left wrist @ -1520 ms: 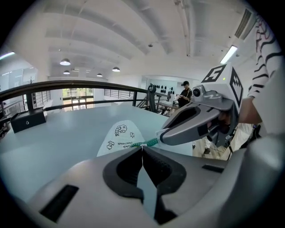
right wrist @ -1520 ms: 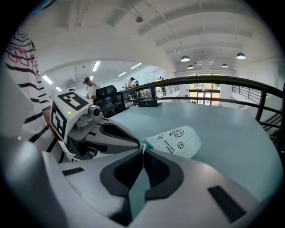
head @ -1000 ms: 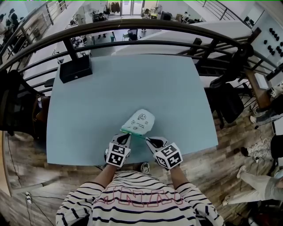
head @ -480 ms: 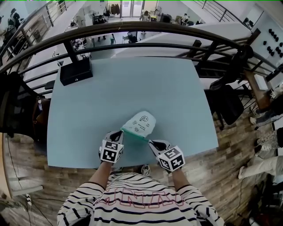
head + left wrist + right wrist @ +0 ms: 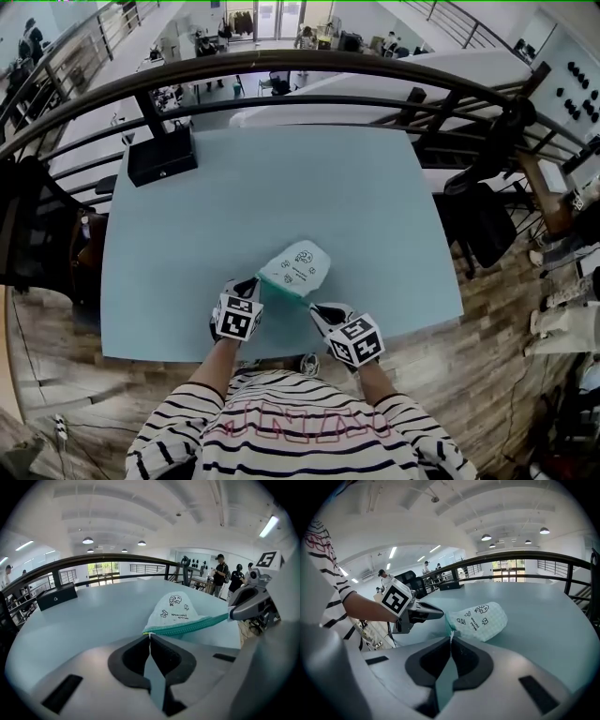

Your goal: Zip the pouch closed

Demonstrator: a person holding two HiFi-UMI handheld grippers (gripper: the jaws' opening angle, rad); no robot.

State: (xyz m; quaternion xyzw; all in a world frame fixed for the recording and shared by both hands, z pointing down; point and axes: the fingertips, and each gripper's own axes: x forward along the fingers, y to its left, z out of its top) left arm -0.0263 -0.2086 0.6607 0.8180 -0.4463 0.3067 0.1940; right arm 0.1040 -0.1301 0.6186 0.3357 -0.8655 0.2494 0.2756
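Left gripper, right gripper on pouch

A black box sits at the pale blue table's far-left corner, beside a dark railing.

pale checked pouch with small printed doodles, its teal zip stretched straight.

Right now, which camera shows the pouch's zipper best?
The left gripper view: the green zipper runs sideways in full, close up. The right gripper view sees it end-on, foreshortened; the head view shows only a thin green line.
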